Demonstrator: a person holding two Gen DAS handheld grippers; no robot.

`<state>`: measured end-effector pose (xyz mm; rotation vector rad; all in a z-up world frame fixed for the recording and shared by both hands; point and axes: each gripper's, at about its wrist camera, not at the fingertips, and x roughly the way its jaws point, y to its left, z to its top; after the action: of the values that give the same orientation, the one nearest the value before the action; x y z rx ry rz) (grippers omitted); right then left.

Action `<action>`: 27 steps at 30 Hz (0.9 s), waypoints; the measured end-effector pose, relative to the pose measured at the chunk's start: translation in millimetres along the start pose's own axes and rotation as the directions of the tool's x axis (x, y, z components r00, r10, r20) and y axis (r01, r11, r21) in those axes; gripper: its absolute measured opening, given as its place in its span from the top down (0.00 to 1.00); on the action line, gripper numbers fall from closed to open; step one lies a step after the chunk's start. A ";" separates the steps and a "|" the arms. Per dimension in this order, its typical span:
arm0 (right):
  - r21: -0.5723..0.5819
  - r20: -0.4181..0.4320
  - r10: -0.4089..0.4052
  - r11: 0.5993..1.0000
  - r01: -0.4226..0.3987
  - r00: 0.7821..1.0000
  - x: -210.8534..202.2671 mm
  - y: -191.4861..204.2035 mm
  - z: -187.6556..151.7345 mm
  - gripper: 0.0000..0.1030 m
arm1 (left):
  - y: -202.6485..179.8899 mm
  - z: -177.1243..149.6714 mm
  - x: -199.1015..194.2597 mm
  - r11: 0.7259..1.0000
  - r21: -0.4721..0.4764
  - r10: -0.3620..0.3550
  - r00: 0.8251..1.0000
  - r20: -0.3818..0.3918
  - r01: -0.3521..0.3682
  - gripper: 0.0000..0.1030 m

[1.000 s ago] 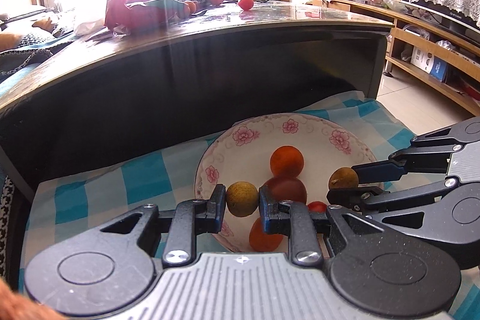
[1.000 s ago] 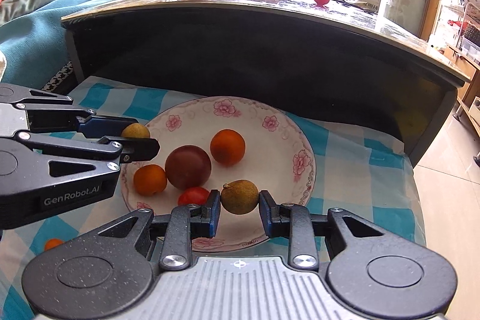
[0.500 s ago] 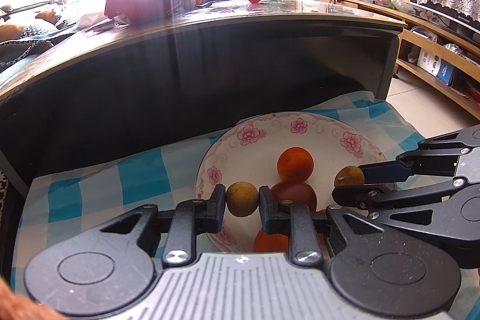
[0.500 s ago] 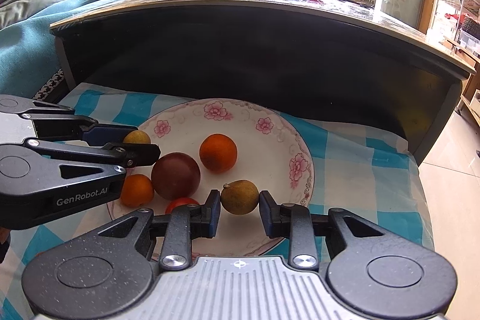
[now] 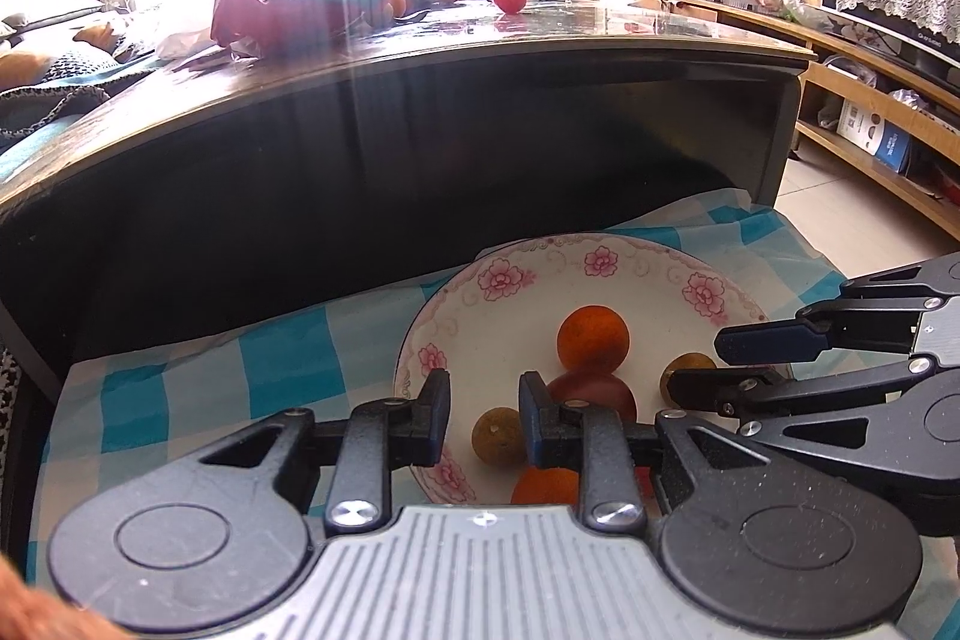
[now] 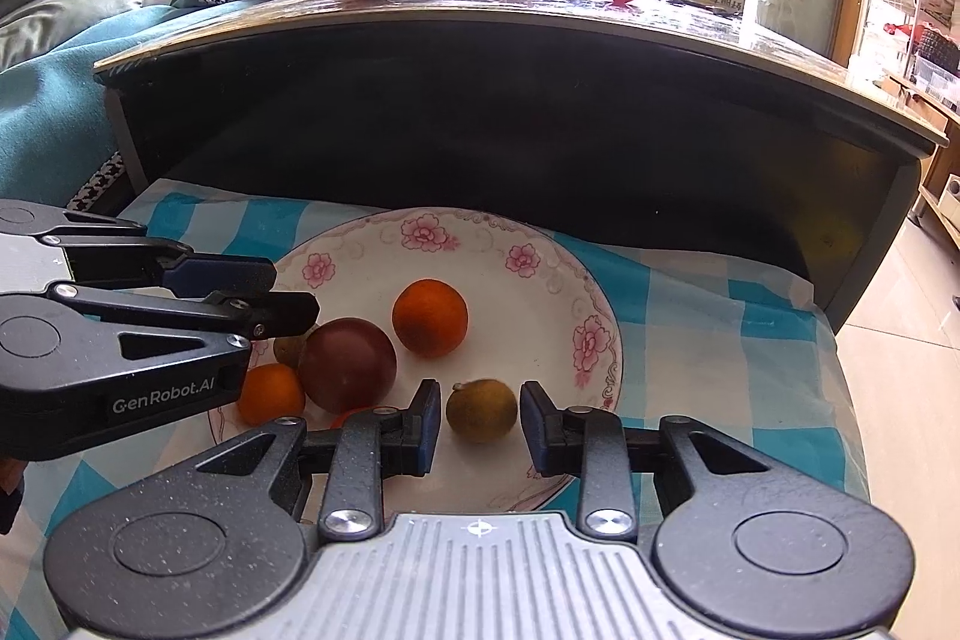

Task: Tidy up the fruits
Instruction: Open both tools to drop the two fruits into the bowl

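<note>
Since the earlier frames both brown fruits have left the jaws: a moment ago each was pinched between its fingertips, and now each lies on the plate (image 6: 591, 292) below them. In the right wrist view the right gripper (image 6: 478, 418) stands with its jaws apart, and its brown fruit (image 6: 481, 410) sits in the gap, a sliver of daylight on either side, so nothing is clamped. In the left wrist view the left gripper (image 5: 484, 415) is likewise parted, and its brown fruit (image 5: 499, 435) lies lower, toward five o'clock of the gap, close against the right-hand finger; I cannot tell whether it touches.

From the right gripper the dark plum (image 6: 347, 364) lies at ten o'clock and the orange (image 6: 429, 318) at eleven, both on the plate. The fruits are round, so no long axis matters. Each gripper is nearest its own released fruit, and I judge that drawing straight back would clear both without nudging them
</note>
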<state>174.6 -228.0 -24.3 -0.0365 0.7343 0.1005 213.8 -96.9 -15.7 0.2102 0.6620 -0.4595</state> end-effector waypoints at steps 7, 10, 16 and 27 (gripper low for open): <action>0.009 0.021 -0.013 1.000 0.013 1.000 -4.6 -0.5 3.0 0.76 | 4.6 1.1 -11.7 1.000 -0.004 0.015 1.000 0.007 -0.015 0.66; 0.013 0.031 -0.013 1.000 0.013 0.999 -8.9 0.6 5.1 0.76 | 6.9 1.4 -18.6 1.000 -0.005 0.020 1.000 0.013 -0.020 0.66; 0.000 0.044 0.004 1.000 -0.004 0.999 -18.1 10.9 7.4 0.75 | 15.6 -2.3 -36.7 1.000 -0.009 0.025 1.000 0.016 -0.025 0.65; -0.070 0.023 0.111 0.992 -0.109 0.994 -47.3 61.1 -0.4 0.75 | 46.1 -33.8 -83.9 0.998 -0.026 0.055 0.998 -0.029 -0.056 0.65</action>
<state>133.1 -170.9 7.2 -0.0599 0.7058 0.2309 159.2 -16.5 13.3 0.2090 0.6878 -0.3947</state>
